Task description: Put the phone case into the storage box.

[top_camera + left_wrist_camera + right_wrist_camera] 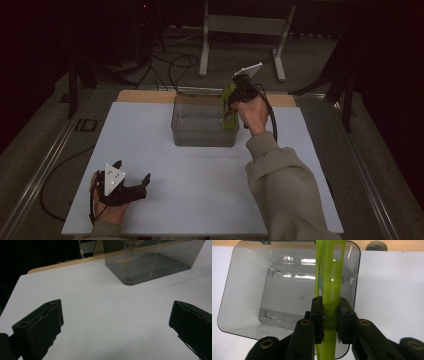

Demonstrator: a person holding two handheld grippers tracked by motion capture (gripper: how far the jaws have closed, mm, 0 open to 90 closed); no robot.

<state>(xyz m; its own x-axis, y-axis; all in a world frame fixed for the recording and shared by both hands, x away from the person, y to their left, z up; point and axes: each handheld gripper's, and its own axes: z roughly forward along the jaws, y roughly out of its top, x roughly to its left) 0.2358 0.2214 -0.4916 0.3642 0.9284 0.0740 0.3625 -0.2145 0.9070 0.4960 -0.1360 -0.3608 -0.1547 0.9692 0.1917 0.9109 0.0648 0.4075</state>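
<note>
A clear smoky plastic bin (200,131) stands at the back middle of the white table (200,200). My right gripper (329,315) is shut on a flat lime-green slotted plastic piece (329,290), held on edge over the bin's (249,290) right side. In the high view the green piece (228,107) hangs just inside the bin's right wall under the right gripper (235,102). My left gripper (131,184) rests at the table's front left, jaws open and empty. In its own view the left gripper (116,325) looks across bare table toward the bin (150,265).
A wooden strip (145,96) runs along the table's far edge behind the bin. Beyond it stand a grey metal frame (245,30) and cables on the dark floor (170,62). A metal rail (45,165) borders the table's left side.
</note>
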